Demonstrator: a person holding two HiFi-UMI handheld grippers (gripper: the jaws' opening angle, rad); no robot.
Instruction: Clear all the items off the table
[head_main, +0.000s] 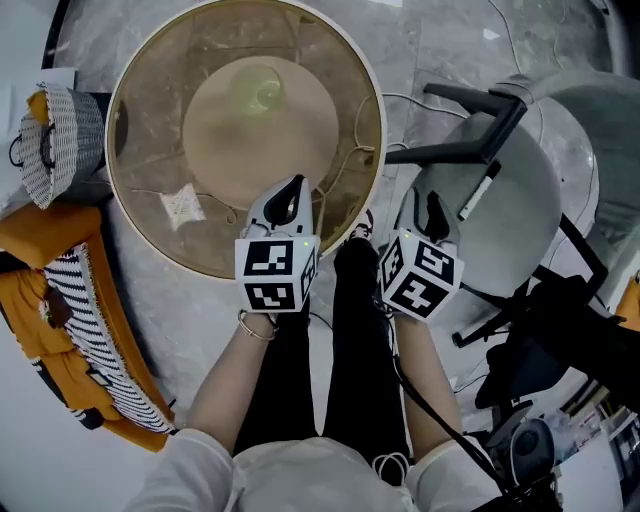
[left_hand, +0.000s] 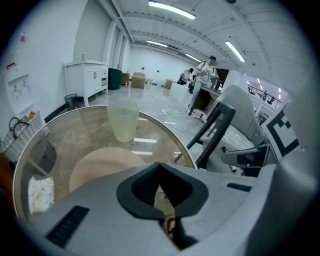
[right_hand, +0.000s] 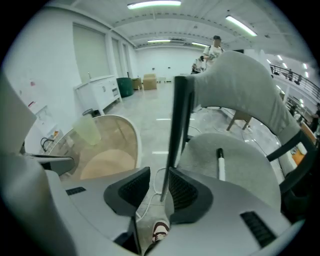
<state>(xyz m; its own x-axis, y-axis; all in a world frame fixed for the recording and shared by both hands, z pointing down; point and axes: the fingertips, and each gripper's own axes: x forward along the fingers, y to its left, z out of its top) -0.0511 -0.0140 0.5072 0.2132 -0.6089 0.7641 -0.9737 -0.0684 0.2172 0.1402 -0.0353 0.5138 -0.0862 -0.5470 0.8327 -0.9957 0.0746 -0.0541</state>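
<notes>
Round glass fills the head view: the desk (head_main: 150, 115) carries a pale cup (head_main: 262, 93) just past its middle and a crumpled paper (head_main: 183, 206) toward its near-left rim. My left gripper (head_main: 285, 205) hovers over the near rim, to the right of the paper. My right gripper (head_main: 432, 215) hangs off the desk, at the edge of the grey chair (head_main: 530, 240). A marker (head_main: 478, 191) lies on the chair's seat, apart from the fingers.

In the left gripper view, the fingers are clenched tip to tip with nothing in them. The cup stands upright ahead on the far half of the desk, and the paper sits low to the left.

In the right gripper view, the fingers stand released and grasp nothing. Only the chair's dark armrest post shows beyond the gap.

I judge the cup and paper to be what is left to clear, and the left gripper is the better placed for both. I'd spread its fingers well before they get near either one.

- **Cup:** Come in at mid-wall with one finger on each side. Squeeze lightly, since the thin wall looks likely to flex. Carry it upright, because I can't tell whether it holds anything.
- **Paper:** Drop from above and pinch its bulk, as it may skid on the glass.
</notes>
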